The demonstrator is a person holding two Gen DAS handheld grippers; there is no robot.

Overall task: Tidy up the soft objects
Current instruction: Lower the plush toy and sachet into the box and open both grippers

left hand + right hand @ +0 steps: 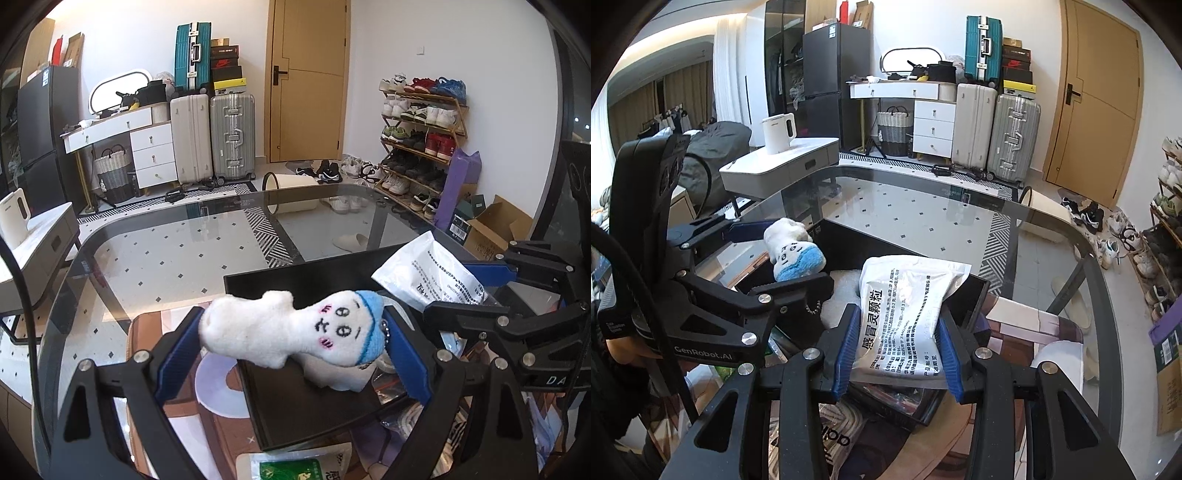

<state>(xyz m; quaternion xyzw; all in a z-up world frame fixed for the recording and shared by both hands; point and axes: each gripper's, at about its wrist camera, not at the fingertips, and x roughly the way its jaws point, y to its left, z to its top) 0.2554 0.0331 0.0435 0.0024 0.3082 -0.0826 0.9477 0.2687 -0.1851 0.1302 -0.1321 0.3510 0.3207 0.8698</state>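
Note:
My left gripper (291,343) is shut on a white plush toy with a blue cap (295,328) and holds it above a black tray (295,406) on the glass table. The toy also shows in the right wrist view (792,254), with the left gripper (783,258) around it. My right gripper (897,350) is shut on a white medicine pouch with black print (905,306) over the same tray (975,291). The pouch (428,277) and right gripper (480,291) appear at the right of the left wrist view.
A green and white pouch (295,465) lies near the tray's front edge. More packets and a patterned mat (166,369) lie under and around the tray. The glass table (960,229) stretches ahead. Beyond it stand suitcases (212,140) and a shoe rack (421,136).

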